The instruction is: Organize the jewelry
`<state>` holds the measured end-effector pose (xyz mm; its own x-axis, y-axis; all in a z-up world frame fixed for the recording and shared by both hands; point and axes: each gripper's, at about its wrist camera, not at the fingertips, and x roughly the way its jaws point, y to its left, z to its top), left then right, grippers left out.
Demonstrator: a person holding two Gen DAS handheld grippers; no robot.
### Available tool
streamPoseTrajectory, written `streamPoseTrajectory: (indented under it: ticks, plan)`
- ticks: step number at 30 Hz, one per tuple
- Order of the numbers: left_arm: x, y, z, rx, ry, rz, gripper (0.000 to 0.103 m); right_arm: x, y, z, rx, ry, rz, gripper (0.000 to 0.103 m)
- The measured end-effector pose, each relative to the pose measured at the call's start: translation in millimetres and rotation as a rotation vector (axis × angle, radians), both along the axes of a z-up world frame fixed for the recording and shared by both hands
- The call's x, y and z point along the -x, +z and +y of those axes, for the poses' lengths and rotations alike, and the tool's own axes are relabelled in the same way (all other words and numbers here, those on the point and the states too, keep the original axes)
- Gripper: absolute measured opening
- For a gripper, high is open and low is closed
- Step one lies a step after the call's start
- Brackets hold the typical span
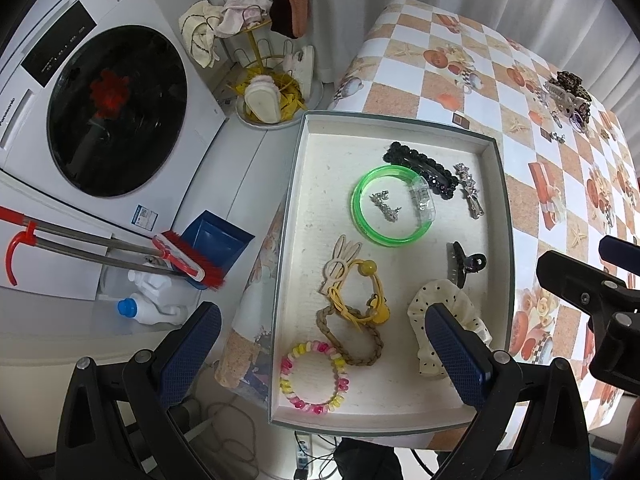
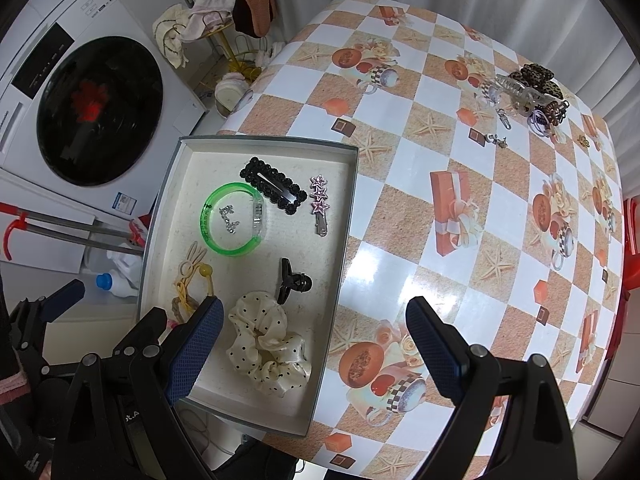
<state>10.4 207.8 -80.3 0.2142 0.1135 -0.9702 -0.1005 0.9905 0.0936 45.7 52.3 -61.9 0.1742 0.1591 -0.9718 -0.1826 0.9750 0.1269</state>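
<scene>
Both tongs (image 1: 324, 354) (image 2: 314, 344) apparently agape, empty

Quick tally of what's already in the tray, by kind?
Hair clips: 4 (black beaded snap clip, star clip, black claw clip, bunny clip)
Hair ties and scrunchies: 4
Green bangle: 1
Small silver pieces inside it: 2
Total: 11

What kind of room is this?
Probably a laundry corner at home: a washing machine, a broom with a detergent bottle, and a table with a patterned cloth.
</scene>
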Motion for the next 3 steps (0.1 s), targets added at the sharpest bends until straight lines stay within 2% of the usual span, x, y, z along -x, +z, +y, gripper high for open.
streamPoseTrajectory:
  ticks: [3]
  plan:
    - [-0.1,0.1,0.3,0.000,0.001,0.002,0.103,0.0,0.1,0.0,0.000,0.000,0.000,0.094]
